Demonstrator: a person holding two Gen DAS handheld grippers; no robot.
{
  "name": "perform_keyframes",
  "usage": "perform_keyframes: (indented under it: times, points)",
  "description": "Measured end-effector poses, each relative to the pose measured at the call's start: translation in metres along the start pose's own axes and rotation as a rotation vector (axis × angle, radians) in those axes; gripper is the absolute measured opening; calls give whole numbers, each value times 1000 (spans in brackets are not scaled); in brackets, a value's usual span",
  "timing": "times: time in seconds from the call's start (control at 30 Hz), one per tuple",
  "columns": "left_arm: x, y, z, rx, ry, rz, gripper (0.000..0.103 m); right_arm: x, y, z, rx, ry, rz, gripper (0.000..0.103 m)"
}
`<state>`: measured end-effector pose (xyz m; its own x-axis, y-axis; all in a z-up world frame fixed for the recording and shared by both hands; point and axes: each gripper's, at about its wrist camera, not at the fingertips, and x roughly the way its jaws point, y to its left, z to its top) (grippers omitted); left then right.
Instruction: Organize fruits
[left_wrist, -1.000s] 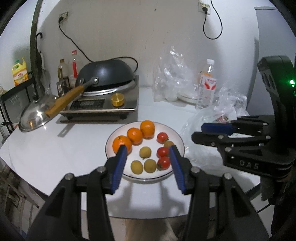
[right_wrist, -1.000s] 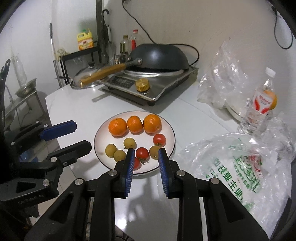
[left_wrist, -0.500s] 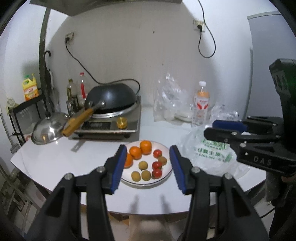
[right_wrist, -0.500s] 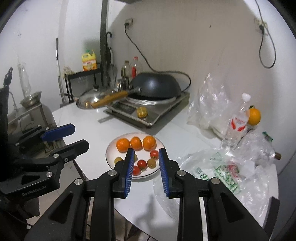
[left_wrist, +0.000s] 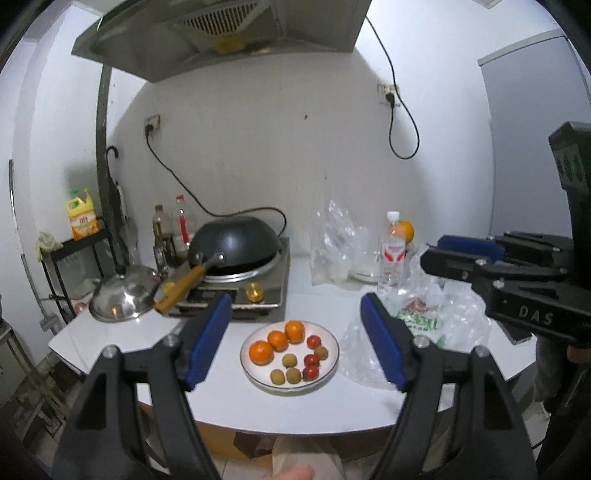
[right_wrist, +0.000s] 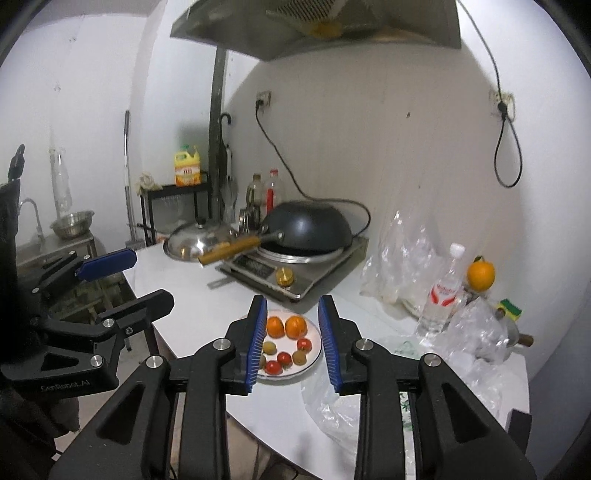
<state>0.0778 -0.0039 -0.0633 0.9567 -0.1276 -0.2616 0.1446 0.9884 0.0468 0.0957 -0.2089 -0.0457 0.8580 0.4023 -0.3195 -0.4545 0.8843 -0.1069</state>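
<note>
Left wrist view: the left gripper has just been opening, jaws wide with nothing between them, framing the plate at lower centre; oranges, tomatoes and small brownish fruits lie grouped by kind, so sorting looks finished; the right gripper, just eased open too, holds nothing, well clear of the table

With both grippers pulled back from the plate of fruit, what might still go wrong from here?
1. The plate sits near the table's front edge; a nudge could push it off.
2. The oranges, tomatoes and other fruit lie loose and could roll.
3. The plastic bag touches the plate and could snag the open right gripper.
</note>
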Motion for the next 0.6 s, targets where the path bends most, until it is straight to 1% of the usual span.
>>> perform_keyframes:
  times: [0.2,0.3,0.47,0.53,0.57,0.6]
  points:
    - [-26,-7,14,11,-61,28,74,-30,2,10,-7,-61,-10,36]
    - [-37,-11,19,33,-101,67,74,-40,2,14,-12,-84,-14,36]
    - [-52,-13,28,26,-135,56,74,-57,-1,22,-22,-124,-27,36]
    - [-59,-12,33,25,-151,61,77,-63,-1,25,-28,-136,-32,36]
    - [-62,-12,35,24,-159,63,83,-66,-1,27,-33,-142,-35,37]
    - [-64,-12,37,23,-168,64,88,-67,-1,28,-35,-147,-36,37]
